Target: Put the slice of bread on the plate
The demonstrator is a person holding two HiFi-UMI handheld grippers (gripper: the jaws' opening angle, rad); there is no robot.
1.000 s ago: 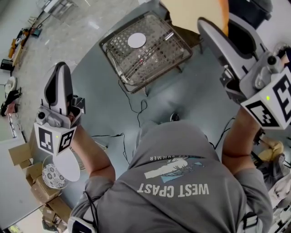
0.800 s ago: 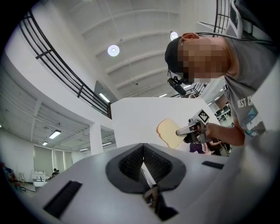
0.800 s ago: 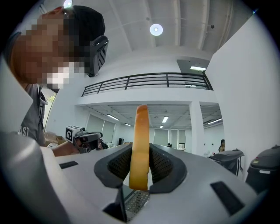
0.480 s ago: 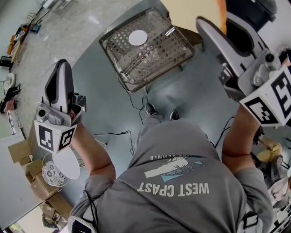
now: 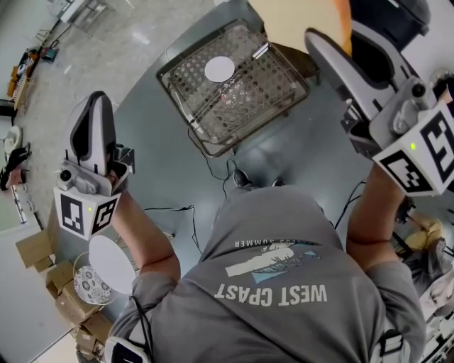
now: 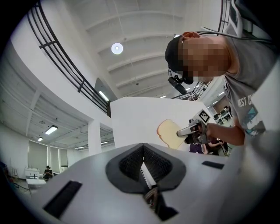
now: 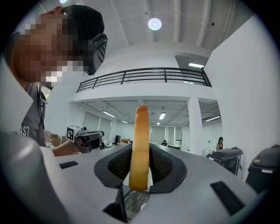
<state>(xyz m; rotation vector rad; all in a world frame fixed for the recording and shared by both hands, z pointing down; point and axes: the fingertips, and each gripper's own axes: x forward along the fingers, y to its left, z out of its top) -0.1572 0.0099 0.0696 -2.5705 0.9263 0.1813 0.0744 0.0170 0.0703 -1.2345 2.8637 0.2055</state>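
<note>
My right gripper (image 5: 332,35) is at the upper right of the head view, shut on a slice of bread (image 5: 301,20). Seen from the right gripper view, the slice (image 7: 141,127) stands upright and edge-on between the pads of that gripper (image 7: 141,151). A small white plate (image 5: 219,69) lies inside a wire basket (image 5: 285,85) on the floor ahead. My left gripper (image 5: 93,106) hovers at the left, shut and holding nothing. Its own view shows the jaws (image 6: 143,148) meeting. Further off are the bread (image 6: 169,133) and the right gripper (image 6: 192,129).
Black cables (image 5: 206,164) trail over the grey floor between the basket and the person's feet. At the lower left a plain white plate (image 5: 113,264) and a patterned one (image 5: 91,285) rest by cardboard boxes (image 5: 35,246). A dark bin (image 7: 223,158) stands further off.
The person has stepped along: in the head view the basket and the lower-left plates have slid slightly to the right. Both grippers keep their pose, and the bread stays clamped.
</note>
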